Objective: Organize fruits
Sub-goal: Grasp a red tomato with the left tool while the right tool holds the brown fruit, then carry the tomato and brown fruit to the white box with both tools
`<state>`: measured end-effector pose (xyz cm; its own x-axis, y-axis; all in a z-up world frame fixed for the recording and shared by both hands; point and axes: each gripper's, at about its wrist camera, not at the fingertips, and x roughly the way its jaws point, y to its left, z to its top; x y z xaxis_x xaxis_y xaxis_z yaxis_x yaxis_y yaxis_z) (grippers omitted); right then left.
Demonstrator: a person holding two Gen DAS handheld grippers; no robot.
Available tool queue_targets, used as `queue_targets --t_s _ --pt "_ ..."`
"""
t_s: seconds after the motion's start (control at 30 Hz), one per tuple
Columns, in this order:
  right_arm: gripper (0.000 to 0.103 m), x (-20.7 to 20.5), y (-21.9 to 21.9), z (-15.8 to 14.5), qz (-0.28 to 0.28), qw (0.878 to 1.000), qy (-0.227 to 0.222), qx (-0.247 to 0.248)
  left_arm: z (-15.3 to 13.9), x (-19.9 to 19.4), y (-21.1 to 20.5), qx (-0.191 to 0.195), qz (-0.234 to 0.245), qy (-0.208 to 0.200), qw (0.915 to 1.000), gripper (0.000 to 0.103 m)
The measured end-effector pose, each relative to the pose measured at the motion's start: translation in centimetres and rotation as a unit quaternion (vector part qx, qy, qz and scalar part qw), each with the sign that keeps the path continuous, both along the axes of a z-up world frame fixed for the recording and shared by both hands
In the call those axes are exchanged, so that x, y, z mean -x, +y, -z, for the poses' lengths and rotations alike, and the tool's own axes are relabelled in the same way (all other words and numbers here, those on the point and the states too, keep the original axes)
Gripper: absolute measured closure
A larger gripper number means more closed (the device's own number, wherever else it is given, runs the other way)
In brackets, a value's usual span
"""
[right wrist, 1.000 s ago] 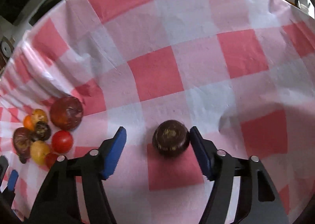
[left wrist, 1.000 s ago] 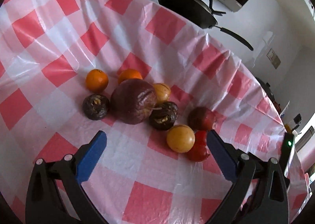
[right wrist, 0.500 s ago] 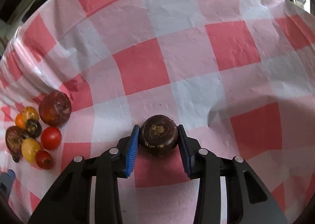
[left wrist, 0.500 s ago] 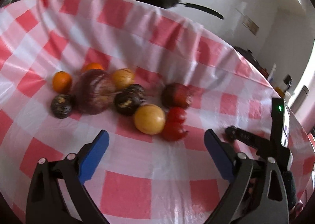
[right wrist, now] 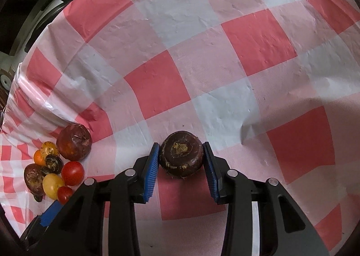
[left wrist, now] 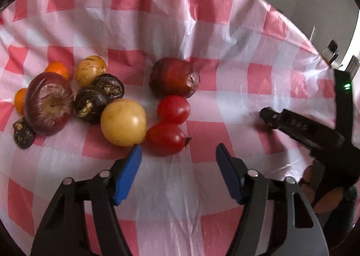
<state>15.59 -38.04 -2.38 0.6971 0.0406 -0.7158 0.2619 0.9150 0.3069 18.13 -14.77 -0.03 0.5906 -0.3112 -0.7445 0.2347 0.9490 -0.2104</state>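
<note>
My right gripper (right wrist: 181, 161) is clamping the dark fruit (right wrist: 181, 157); my left gripper (left wrist: 178, 154), half-open and empty, has just been closing by the tomato (left wrist: 166, 139).

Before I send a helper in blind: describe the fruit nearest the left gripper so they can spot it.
On the red-and-white checked tablecloth sits a cluster of fruit. At its near edge, just ahead of the left gripper, lies a red tomato. Unlike the rounder tomato behind it, it has a small dark stem tip pointing right.
</note>
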Motion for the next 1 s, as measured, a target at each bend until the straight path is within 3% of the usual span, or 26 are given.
queue_targets --t_s 0.2,0.33,0.6,1.0 --pt "0.064 0.2 -0.8 -0.1 0.001 1.000 -0.001 -0.003 0.4 -1.7 -1.4 -0.033 -0.002 0.002 0.9994 0.051" --pt "0.064 0.4 -0.9 -0.2 0.001 1.000 -0.001 0.001 0.5 -1.9 -0.9 -0.027 -0.010 0.003 0.9996 0.073" --pt "0.064 -1.2 1.2 -0.3 0.005 1.000 -0.002 0.002 0.1 -0.8 0.8 0.003 -0.009 -0.018 0.9998 0.074" --pt "0.065 -0.5 0.0 -0.2 0.007 0.999 -0.019 -0.034 -2.7 3.1 4.1 0.027 -0.048 -0.067 0.9963 0.074"
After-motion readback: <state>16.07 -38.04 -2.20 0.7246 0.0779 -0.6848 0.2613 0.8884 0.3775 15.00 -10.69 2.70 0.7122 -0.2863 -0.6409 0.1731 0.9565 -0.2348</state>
